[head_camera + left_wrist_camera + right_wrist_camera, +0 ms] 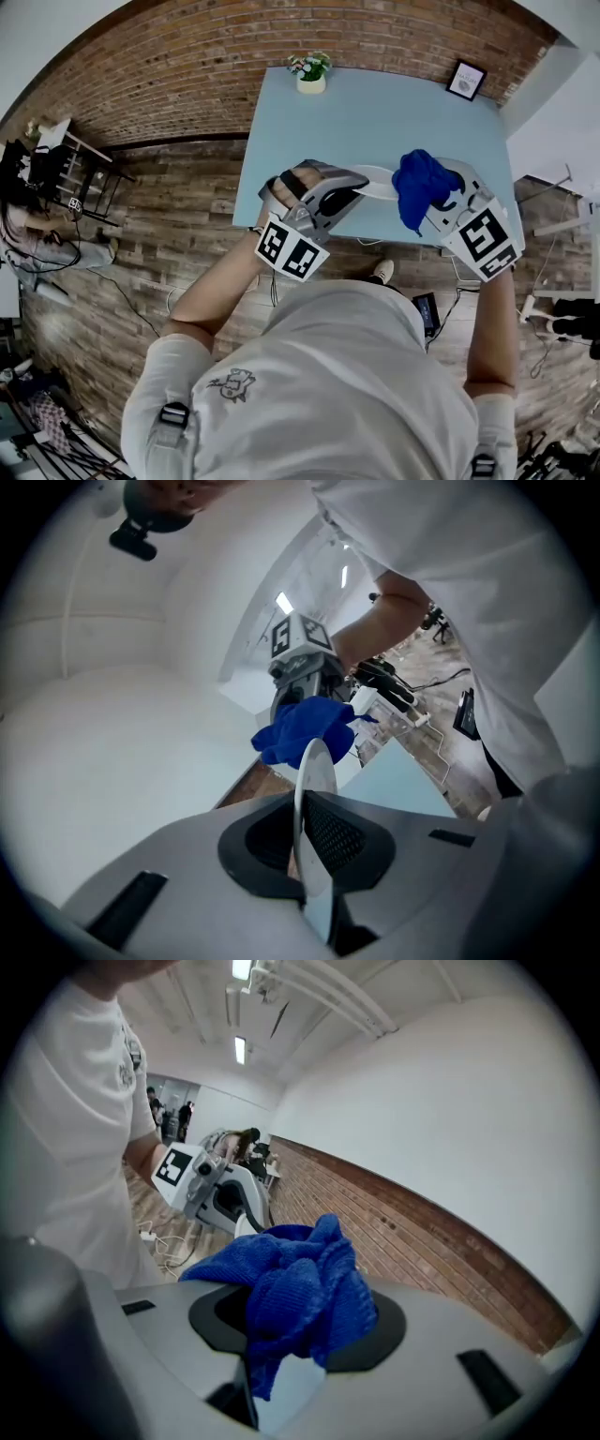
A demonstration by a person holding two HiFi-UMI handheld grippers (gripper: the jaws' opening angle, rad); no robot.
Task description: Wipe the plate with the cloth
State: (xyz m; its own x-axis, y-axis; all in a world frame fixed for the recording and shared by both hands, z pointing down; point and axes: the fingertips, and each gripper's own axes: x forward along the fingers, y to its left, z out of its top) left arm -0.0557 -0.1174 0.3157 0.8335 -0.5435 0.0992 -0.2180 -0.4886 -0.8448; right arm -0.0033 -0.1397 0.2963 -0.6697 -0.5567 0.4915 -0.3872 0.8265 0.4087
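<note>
1. My left tool (314, 841) is clamped on the rim of the plate (316, 771). In the left gripper view the plate stands on edge between the jaws and shows as a thin white sliver.
2. My right tool (295, 1354) is closed on the cloth (300, 1288), which bulges out above the jaws in a bunched wad.
3. In the head view the plate (380, 178) hangs in the air between the two tools, over the near edge of the desk (375, 122). The cloth (419, 187) is at the plate's right end; I cannot tell whether they touch.
4. The desk is pale blue and smooth. At its far edge stand a small flower pot (310, 73) and a picture frame (466, 80).
5. Behind the desk runs a brick wall (281, 37), and the floor (178, 216) is worn wooden planks with cables trailing across it.
6. The plate is plain white and thin. The cloth is deep blue, knitted in texture and crumpled, with a loose end drooping down.
</note>
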